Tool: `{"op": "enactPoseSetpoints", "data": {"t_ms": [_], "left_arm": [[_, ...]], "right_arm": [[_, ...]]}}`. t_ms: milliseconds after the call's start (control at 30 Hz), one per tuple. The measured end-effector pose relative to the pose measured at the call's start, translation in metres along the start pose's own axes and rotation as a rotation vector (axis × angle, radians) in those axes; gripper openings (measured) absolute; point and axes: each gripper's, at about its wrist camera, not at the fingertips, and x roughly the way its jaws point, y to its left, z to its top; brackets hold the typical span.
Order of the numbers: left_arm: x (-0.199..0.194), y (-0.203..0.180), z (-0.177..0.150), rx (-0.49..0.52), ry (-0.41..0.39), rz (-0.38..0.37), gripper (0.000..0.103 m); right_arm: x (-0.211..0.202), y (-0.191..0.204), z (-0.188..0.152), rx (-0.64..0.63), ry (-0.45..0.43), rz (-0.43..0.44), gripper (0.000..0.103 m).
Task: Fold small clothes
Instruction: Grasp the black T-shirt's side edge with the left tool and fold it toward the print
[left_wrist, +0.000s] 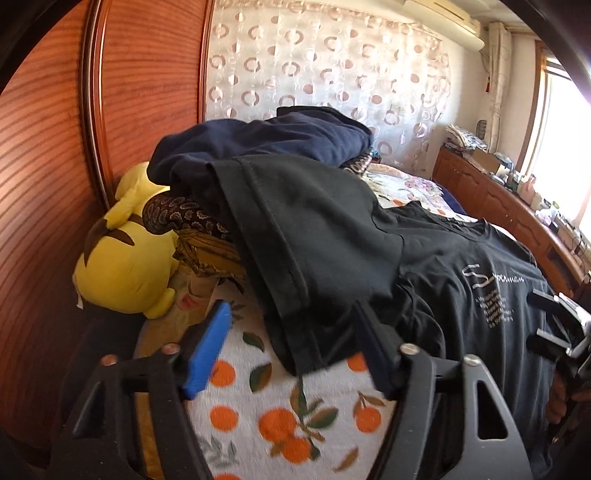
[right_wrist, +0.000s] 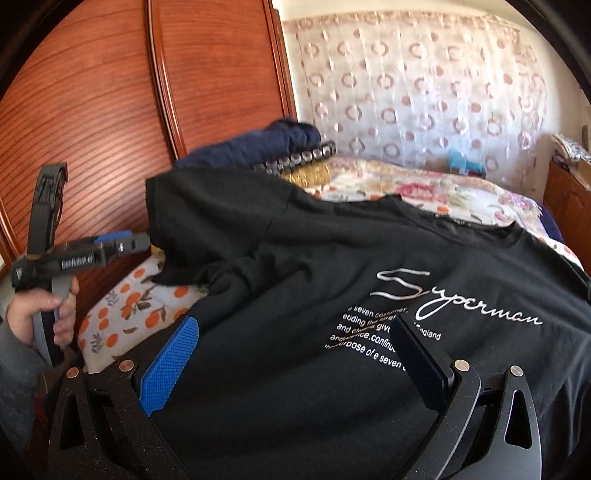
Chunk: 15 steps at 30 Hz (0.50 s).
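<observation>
Early in the fold: black T-shirt (right_wrist: 332, 266) spread print-up across the bed (left_wrist: 280, 410), left sleeve (left_wrist: 295, 229) draped over the clothes pile (left_wrist: 266, 136). Left gripper (left_wrist: 291, 354) and right gripper (right_wrist: 295, 354) both wide open, holding nothing. Next, probably: pinch that sleeve's hem, fold rightward.

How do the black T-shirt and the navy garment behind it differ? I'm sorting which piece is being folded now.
The black T-shirt lies spread out across the bed, while the navy garment is bunched on a pile near the wardrobe. The black T-shirt carries white printed lettering; the navy garment shows none. The T-shirt lies right in front of both open grippers; the navy garment sits farther back. Both are dark fabric.
</observation>
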Motion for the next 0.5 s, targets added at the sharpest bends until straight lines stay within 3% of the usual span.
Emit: {"op": "enactPoseSetpoints", "data": {"t_ms": [100,200,300,500], "left_arm": [[0.006,0.003,0.009,-0.001,-0.009,-0.005,0.061],[0.009,0.005,0.017,-0.005,-0.010,-0.018,0.049],[0.016,0.005,0.018,-0.005,0.030,-0.047,0.048],[0.029,0.006,0.012,0.002,0.079,-0.034,0.048]], "right_arm": [[-0.009,-0.014,0.002,-0.014,0.003,-0.009,0.103],[-0.024,-0.021,0.000,-0.022,-0.008,-0.007,0.103],[-0.036,-0.023,-0.005,-0.024,-0.019,0.000,0.103],[-0.036,-0.026,-0.014,-0.047,0.017,0.035,0.103]]}}
